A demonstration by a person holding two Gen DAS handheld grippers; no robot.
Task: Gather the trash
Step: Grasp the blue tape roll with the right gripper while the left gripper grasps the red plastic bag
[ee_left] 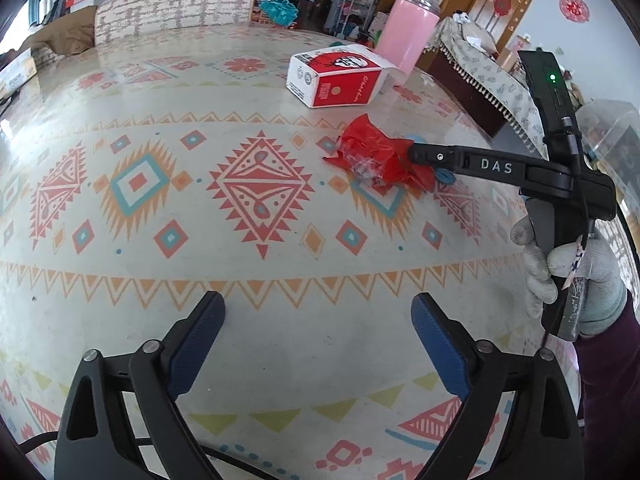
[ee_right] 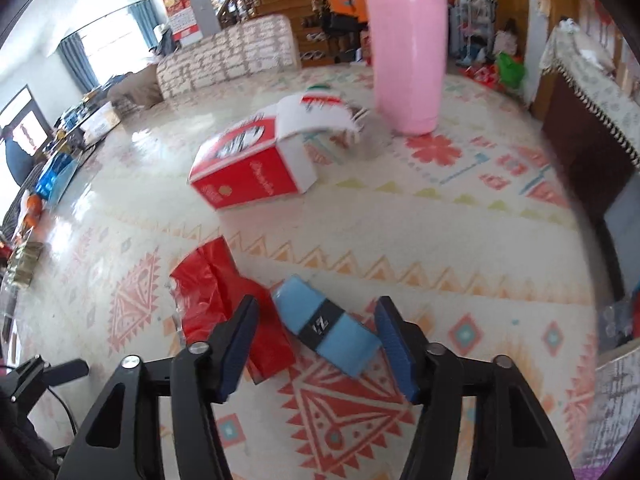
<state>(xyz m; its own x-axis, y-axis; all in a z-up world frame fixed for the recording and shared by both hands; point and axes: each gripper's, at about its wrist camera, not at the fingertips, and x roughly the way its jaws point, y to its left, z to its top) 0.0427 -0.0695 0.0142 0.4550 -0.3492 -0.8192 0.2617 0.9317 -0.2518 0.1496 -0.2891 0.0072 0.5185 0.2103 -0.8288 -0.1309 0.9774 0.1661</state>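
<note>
A crumpled red plastic wrapper [ee_left: 376,154] [ee_right: 224,304] lies on the patterned table. A light blue packet with a black band [ee_right: 326,330] lies beside it; in the left wrist view only blue bits [ee_left: 444,176] show behind the right gripper. A red and white carton [ee_left: 340,78] [ee_right: 256,168] lies on its side farther back. My right gripper [ee_right: 316,344] is open, its jaws on either side of the blue packet, the left finger over the red wrapper's edge. It also shows in the left wrist view [ee_left: 416,156]. My left gripper [ee_left: 318,312] is open and empty above bare tablecloth.
A tall pink bottle [ee_left: 406,32] [ee_right: 408,56] stands behind the carton. The patterned tablecloth [ee_left: 200,200] covers a wide table. A cushioned chair back [ee_left: 176,4] stands at the far edge. A dark cabinet with a lace cloth [ee_right: 592,120] is to the right.
</note>
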